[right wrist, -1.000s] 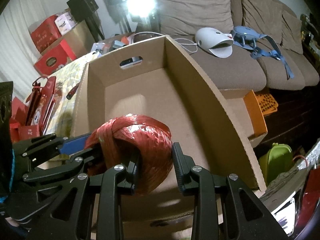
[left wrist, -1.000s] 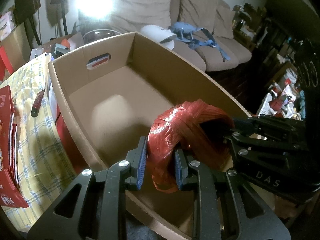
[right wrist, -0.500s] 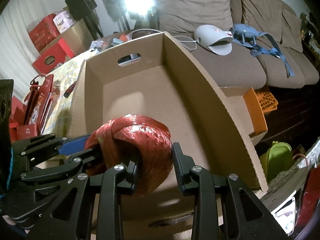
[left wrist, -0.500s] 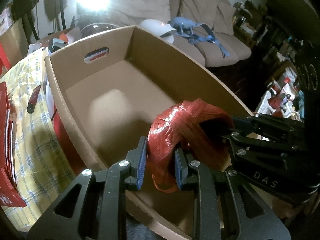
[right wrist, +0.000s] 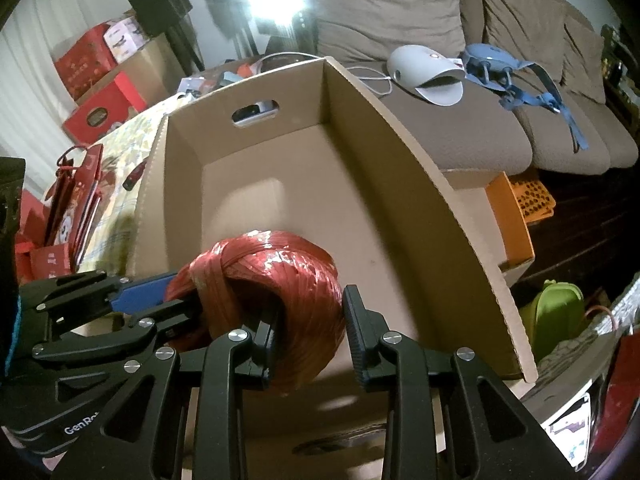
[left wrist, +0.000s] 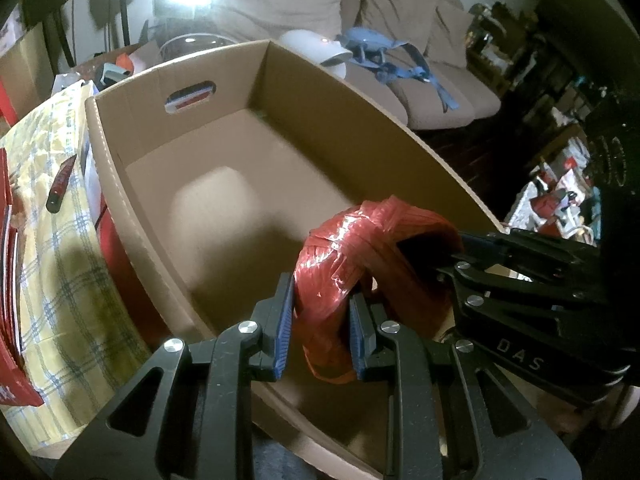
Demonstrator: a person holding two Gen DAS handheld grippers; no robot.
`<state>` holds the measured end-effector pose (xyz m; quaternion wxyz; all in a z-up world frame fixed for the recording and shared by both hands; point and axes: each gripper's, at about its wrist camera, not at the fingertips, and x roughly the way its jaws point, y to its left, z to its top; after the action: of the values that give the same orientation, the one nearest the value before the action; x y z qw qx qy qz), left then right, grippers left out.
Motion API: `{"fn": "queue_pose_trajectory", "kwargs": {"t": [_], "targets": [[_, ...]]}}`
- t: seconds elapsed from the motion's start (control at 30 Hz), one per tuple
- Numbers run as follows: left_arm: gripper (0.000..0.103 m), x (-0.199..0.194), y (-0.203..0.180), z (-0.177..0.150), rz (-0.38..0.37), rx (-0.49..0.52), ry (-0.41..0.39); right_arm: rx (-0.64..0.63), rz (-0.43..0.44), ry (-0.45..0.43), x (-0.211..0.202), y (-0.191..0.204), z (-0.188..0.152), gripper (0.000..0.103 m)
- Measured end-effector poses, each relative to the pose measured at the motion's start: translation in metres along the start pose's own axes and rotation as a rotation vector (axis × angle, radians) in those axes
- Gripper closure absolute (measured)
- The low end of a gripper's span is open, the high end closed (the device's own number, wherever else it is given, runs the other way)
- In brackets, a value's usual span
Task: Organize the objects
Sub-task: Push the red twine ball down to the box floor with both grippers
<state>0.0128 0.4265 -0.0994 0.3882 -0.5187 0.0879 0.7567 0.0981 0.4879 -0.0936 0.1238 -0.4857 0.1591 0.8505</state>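
A ball of red plastic twine [left wrist: 360, 240] hangs over the near end of an open cardboard box [left wrist: 380, 104], held from two sides. My left gripper [left wrist: 320, 292] is shut on the ball's near wall, its blue pads pressing on either side. My right gripper [left wrist: 448, 258] comes in from the right and clamps the far side. In the right wrist view, the right gripper [right wrist: 310, 312] has one finger inside the hollow of the ball [right wrist: 272, 268] and one outside. The left gripper [right wrist: 184, 292] grips from the left. The inside of the box [right wrist: 400, 168] holds nothing that I can see.
A beige sofa [right wrist: 480, 128] behind the box carries a white device [right wrist: 424, 76] and a blue strapped item [right wrist: 504, 68]. A yellow checked cloth [left wrist: 52, 248] with red boxes lies left. An orange basket [right wrist: 520, 204] and a green object [right wrist: 560, 312] sit right.
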Motion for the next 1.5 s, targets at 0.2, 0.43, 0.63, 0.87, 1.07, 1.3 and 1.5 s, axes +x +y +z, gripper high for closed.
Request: {"fn": "queue_pose_trajectory", "kwargs": {"t": [0.2,0.43,0.63,0.87,1.07,1.3,1.5], "targets": [[0.08,0.003,-0.004,-0.004,0.009,0.001,0.014,0.005,0.005,0.023,0.005,-0.003,-0.002,0.074],[0.08,0.005,-0.004,-0.005,0.009,0.001,0.033,0.007,0.011,0.033,0.008,-0.006,-0.005,0.075],[0.08,0.007,-0.004,-0.006,0.02,0.005,0.044,0.0,0.009,0.055,0.013,-0.005,-0.006,0.075],[0.08,0.011,-0.004,-0.007,0.038,0.016,0.067,-0.003,0.019,0.08,0.018,-0.006,-0.009,0.075],[0.08,0.012,-0.007,-0.009,0.06,0.034,0.075,-0.012,0.022,0.108,0.023,-0.004,-0.011,0.075],[0.08,0.011,-0.015,-0.012,0.103,0.087,0.079,-0.022,0.024,0.124,0.026,-0.002,-0.012,0.074],[0.08,0.007,-0.014,-0.013,0.134,0.123,0.1,-0.059,0.042,0.128,0.025,0.006,-0.013,0.074]]}}
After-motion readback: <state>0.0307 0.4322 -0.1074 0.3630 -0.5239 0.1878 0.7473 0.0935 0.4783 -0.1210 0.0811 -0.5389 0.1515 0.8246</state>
